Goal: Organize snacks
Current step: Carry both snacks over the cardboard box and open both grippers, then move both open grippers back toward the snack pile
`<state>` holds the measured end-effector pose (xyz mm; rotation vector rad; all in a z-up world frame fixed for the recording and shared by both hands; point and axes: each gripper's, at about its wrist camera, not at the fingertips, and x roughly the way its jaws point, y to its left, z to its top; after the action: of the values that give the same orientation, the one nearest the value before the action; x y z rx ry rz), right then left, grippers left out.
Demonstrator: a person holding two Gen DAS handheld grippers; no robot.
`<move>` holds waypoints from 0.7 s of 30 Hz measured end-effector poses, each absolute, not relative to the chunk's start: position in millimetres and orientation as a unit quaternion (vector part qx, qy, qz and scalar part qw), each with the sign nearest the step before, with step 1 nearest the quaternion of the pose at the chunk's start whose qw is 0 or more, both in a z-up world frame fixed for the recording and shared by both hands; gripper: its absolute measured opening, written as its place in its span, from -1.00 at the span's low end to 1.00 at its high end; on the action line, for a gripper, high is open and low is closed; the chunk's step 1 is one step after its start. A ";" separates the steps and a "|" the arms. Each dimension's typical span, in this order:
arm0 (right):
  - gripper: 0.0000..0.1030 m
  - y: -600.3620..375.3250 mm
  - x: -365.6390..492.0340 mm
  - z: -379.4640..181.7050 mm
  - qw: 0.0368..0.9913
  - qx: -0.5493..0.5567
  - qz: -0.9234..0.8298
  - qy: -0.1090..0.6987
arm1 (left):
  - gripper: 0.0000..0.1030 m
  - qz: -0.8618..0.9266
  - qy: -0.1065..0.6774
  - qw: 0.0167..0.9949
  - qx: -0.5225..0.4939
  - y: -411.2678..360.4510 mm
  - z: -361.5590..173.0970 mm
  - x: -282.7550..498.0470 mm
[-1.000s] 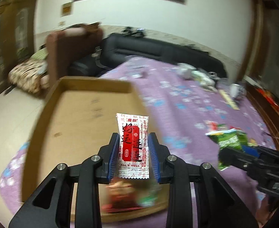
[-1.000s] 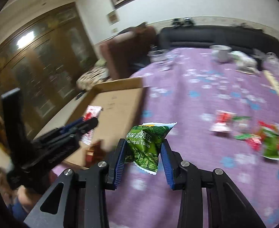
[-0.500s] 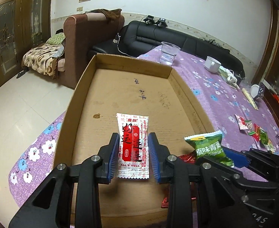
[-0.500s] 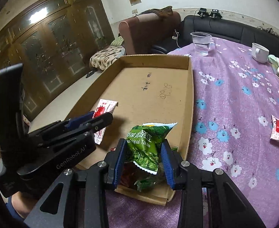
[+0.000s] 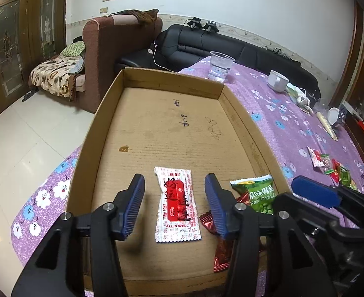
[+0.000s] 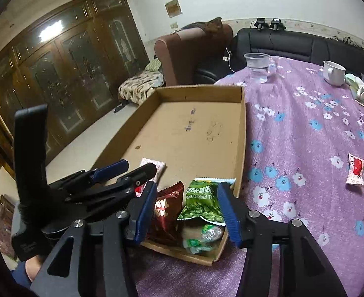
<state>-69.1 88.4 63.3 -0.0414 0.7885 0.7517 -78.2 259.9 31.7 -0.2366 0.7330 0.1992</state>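
Observation:
A shallow cardboard box (image 5: 102, 113) lies on the purple flowered cloth. My left gripper (image 5: 174, 185) hangs over its near end with its jaws opening. A red-and-white sachet (image 5: 177, 205) lies flat on the box floor between the fingers, clear of both pads. My right gripper (image 6: 187, 190) is also opening over the box's near right corner (image 6: 242, 128). A green pea packet (image 6: 201, 200) rests there loose on a dark red packet (image 6: 167, 208) and other wrappers. Each wrist view shows the other gripper alongside: the left gripper (image 6: 132, 167) and the right gripper (image 5: 295, 195).
A plastic cup of water (image 5: 220, 66) and a white mug (image 5: 277, 80) stand beyond the box. Several loose snack packets (image 6: 355, 170) lie on the cloth to the right. A black sofa and a brown armchair stand behind the table.
Both grippers have opened. The sachet dropped from the left pads onto the box floor. The green packet slipped from the right pads onto the snacks in the corner.

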 end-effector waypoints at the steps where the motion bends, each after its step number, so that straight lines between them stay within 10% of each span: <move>1: 0.01 84.5 -69.6 65.9 0.857 -0.013 0.357 0.371 | -0.04 0.097 0.356 0.922 -0.116 259.3 33.0 -78.6; 21: 0.04 -78.1 -32.5 82.8 0.895 0.115 0.232 0.362 | -0.05 0.052 0.340 0.937 -0.064 199.0 62.7 -78.7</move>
<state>-32.5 -78.1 82.8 0.2380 0.7504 0.4810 -78.7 199.0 62.7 -0.1301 0.6943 0.1068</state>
